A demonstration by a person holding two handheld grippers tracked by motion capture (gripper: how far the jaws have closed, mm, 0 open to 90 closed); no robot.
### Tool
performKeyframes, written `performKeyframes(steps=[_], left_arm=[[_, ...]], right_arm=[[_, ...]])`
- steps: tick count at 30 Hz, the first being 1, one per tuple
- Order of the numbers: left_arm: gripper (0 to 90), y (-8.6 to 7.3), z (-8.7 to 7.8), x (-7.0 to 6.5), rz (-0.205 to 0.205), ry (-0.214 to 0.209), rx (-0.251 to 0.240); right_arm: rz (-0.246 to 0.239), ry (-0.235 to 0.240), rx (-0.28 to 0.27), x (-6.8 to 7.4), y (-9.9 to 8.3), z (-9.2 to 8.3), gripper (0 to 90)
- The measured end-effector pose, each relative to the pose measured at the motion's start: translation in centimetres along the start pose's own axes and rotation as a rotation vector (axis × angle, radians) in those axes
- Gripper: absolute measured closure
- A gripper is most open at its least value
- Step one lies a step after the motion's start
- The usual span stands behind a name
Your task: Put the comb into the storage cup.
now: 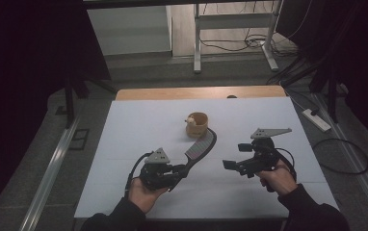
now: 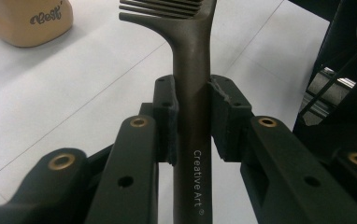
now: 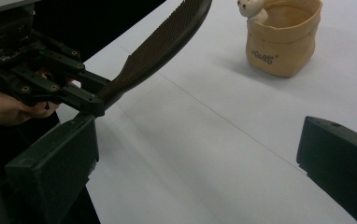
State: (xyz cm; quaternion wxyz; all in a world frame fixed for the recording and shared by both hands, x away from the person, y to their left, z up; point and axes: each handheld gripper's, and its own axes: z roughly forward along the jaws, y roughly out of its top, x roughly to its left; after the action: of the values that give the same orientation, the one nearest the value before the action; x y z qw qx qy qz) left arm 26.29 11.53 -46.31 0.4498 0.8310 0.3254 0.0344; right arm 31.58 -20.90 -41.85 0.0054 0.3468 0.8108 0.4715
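Observation:
A dark curved comb (image 1: 200, 147) with fine teeth lies slanted over the white table sheet (image 1: 138, 125). My left gripper (image 1: 181, 171) is shut on its handle, and in the left gripper view both pads clamp the handle (image 2: 193, 93), which reads "Creative Art". A tan pouch-shaped cup (image 1: 197, 124) with a small white figure at its rim stands just beyond the comb's tip, also seen as the cup (image 3: 282, 42) in the right gripper view. My right gripper (image 1: 237, 156) hovers to the right of the comb, open, with nothing but bare table between its fingers (image 3: 50, 158).
A wooden table edge (image 1: 196, 92) shows behind the white sheet. On the floor beyond stand metal frame legs (image 1: 197, 43) with cables, and a power strip (image 1: 317, 120) lies at the right. Dark curtains close both sides.

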Motion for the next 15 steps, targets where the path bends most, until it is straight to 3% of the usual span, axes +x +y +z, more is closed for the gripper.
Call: performKeyframes(steps=[9,15], left_arm=[[72.1,0.0,0.1,0.0,0.002,-0.005,0.000],[72.0,0.1,0.1,0.0,0.000,-0.008,-0.003]], right_arm=[[-0.005,-0.011,0.059,0.6,1.1,1.6,0.0],[0.022,0.040,0.074,0.6,1.6,2.4,0.0]])
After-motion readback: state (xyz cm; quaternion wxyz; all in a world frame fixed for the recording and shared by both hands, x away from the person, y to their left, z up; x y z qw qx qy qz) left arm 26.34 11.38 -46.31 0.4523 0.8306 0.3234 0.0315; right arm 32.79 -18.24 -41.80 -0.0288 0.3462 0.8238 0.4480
